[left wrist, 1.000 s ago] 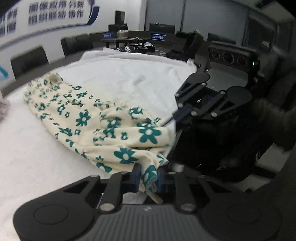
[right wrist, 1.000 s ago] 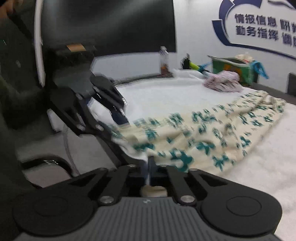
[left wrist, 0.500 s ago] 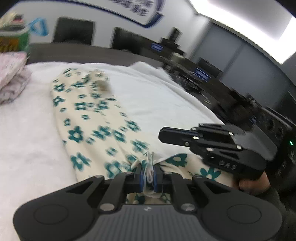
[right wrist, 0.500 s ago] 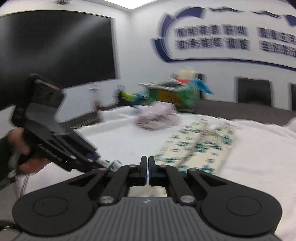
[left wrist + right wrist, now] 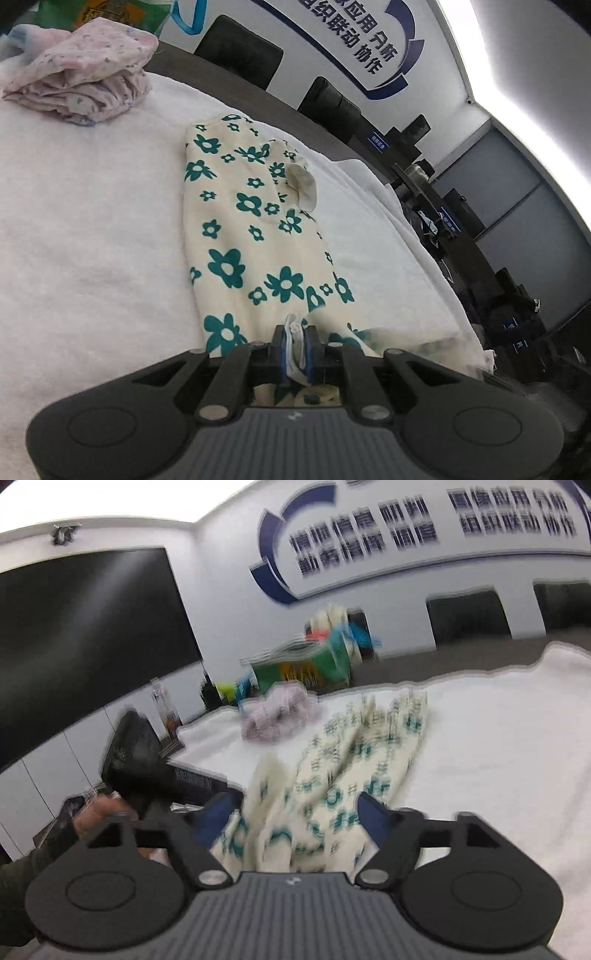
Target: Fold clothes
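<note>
The floral garment lies lengthwise on the white blanket, running from six toward twelve o'clock. The left gripper pinches its near hem; the right gripper is opening, cloth lying loose between its jaws. Soft, light and limp, the garment is probably best taken at hem corners.

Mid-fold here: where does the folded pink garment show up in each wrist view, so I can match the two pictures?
Left wrist view: the folded pink garment sits at upper left on the white cloth, left of the floral garment.
Right wrist view: blurred, the pink garment is at centre, just beyond the floral garment's far end.
Shared landmark: the green box right behind the pink garment.
</note>
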A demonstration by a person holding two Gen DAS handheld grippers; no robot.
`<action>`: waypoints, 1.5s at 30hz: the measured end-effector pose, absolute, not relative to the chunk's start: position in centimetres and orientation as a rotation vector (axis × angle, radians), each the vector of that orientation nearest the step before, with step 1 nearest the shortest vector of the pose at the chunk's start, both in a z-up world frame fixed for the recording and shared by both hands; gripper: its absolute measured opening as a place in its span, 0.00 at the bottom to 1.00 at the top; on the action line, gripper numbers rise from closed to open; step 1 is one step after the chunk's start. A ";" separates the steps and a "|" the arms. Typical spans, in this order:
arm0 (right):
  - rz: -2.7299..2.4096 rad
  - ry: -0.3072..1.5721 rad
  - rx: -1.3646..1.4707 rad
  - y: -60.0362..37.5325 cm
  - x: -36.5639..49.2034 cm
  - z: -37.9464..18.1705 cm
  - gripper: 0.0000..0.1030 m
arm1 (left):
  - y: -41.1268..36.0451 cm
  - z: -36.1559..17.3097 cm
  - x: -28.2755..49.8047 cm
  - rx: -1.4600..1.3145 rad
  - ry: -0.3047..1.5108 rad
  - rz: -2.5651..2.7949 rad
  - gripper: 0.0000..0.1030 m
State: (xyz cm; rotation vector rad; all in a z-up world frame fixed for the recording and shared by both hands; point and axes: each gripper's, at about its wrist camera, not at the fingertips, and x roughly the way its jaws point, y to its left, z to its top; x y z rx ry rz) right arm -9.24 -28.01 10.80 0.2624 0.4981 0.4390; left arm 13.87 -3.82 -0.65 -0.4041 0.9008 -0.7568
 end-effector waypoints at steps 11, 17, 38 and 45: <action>0.282 0.652 0.385 -26.4 -3.9 6.8 0.30 | 1.0 3.0 5.9 -0.342 0.750 -0.647 0.89; 0.297 0.501 0.438 -29.1 -9.7 9.3 0.72 | -0.5 0.8 4.7 -0.387 0.843 -0.699 0.87; 0.593 0.656 0.469 -25.7 -15.4 10.0 0.09 | 1.2 1.4 -6.1 -0.427 0.804 -0.796 0.13; 0.498 0.726 0.482 -26.3 -17.7 8.8 0.19 | 3.0 0.1 -6.3 -0.514 0.792 -0.704 0.43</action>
